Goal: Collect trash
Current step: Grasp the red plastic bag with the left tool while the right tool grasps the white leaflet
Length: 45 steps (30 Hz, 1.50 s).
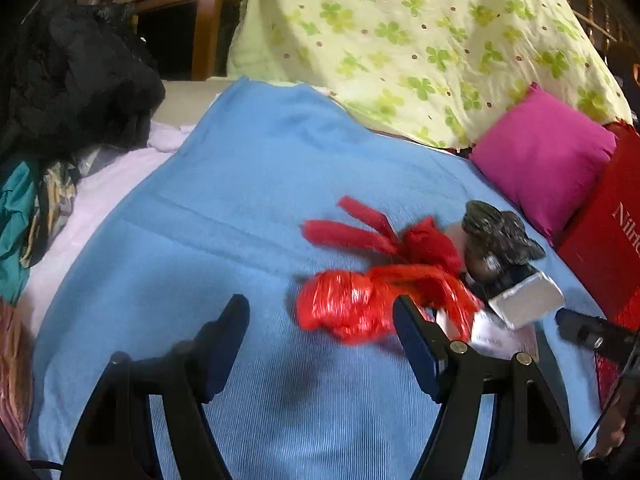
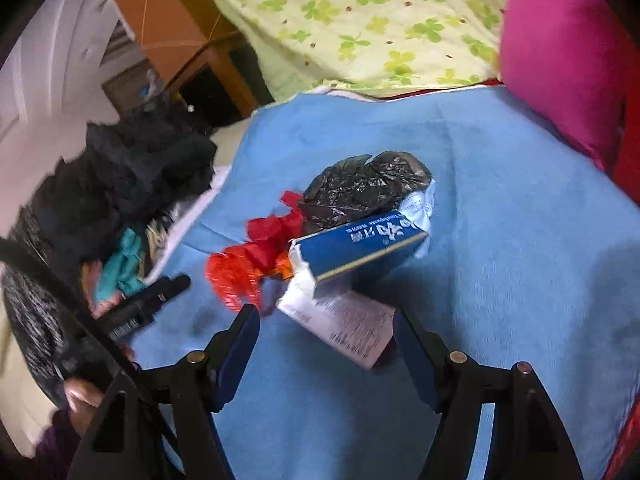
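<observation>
A heap of trash lies on the blue blanket [image 1: 240,200]. It holds a shiny red plastic bag [image 1: 344,308], a crumpled red bag [image 1: 424,244], a black plastic bag [image 2: 360,188], a blue toothpaste box [image 2: 360,248], a white mask [image 2: 420,204] and a flat white carton [image 2: 340,320]. My left gripper [image 1: 320,304] is open, with the shiny red bag just beyond its tips and against the right finger. My right gripper [image 2: 324,314] is open over the white carton's near end, and its pads stand clear of the carton.
A pink pillow [image 1: 540,156] and a red box [image 1: 604,248] stand to the right of the heap. A clover-print quilt [image 1: 420,40] lies behind. Dark clothes [image 1: 72,76] are piled at the left. A hand [image 2: 80,396] holds the left gripper.
</observation>
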Tool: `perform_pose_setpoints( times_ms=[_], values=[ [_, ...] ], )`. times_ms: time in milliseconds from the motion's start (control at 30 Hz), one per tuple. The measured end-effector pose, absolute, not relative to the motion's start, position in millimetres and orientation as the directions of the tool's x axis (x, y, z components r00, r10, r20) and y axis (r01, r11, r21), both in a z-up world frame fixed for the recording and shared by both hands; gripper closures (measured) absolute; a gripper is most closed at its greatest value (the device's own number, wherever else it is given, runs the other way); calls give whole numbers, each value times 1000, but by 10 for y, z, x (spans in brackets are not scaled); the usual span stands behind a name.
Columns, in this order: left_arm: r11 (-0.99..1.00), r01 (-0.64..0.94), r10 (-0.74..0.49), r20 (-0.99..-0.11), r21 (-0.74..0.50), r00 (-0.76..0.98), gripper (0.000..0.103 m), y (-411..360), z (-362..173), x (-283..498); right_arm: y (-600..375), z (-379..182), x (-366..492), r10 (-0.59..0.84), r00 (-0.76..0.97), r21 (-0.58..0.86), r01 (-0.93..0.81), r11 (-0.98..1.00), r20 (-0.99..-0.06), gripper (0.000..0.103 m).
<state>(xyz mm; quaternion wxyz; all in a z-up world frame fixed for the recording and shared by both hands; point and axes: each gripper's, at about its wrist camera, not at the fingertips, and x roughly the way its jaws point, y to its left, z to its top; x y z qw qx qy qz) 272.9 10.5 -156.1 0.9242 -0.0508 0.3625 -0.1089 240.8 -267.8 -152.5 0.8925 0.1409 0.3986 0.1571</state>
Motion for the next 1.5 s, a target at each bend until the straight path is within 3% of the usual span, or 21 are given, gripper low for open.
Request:
perform_pose_setpoints(
  times_ms=[300, 633, 700, 733, 967, 1233, 1500],
  values=[
    [967, 195, -255, -673, -166, 694, 28, -11, -1605, 2978, -2501, -1868, 2788, 389, 542, 301, -248, 921, -745, 30],
    [942, 177, -333, -716, -286, 613, 29, 59, -1762, 3180, -2112, -1942, 2561, 357, 493, 205, -337, 919, -793, 31],
    [934, 187, -355, -717, -306, 599, 38, 62, -1796, 3198, -2046, -1972, 2535, 324, 500, 170, -329, 929, -803, 34],
    [924, 200, -380, -714, -327, 588, 42, 61, -1808, 3205, -2025, -1982, 2531, 300, 503, 142, -328, 934, -810, 48],
    [923, 233, -384, -707, -306, 594, 59, 56, -1788, 3183, -1950, -1923, 2341, 244, 534, 60, -338, 939, -810, 53],
    [928, 232, -373, -693, -293, 617, 62, 94, -1692, 3120, -1980, -1777, 2070, 279, 560, 87, -344, 935, -780, 53],
    [941, 232, -338, -665, -246, 666, 62, 175, -1566, 2864, -1863, -1628, 1796, 210, 642, -2, -312, 950, -737, 53]
  ],
)
